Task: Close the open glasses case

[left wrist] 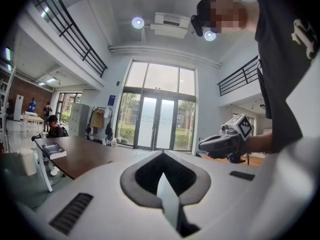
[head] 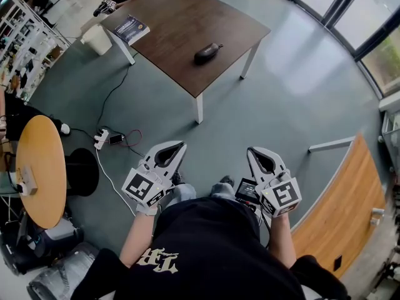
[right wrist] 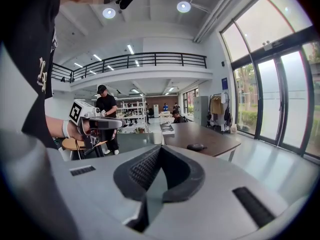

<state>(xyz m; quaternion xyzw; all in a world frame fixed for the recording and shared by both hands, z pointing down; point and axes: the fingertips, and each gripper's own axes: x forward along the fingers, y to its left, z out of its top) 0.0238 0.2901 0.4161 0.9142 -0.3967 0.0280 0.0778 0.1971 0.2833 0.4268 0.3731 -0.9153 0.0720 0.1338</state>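
Glazed atrium, grey floor | glasses case (head: 208,53) on brown bench (head: 178,24), well apart from grippers | left gripper (head: 182,145) and right gripper (head: 252,150) clenched, empty, at waist | best approached close first, then lid pressed down squarely.

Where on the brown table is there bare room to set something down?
Bare wood spans the table between the book at its left corner and the glasses case, and also beyond the case. Only the book's corner is taken.
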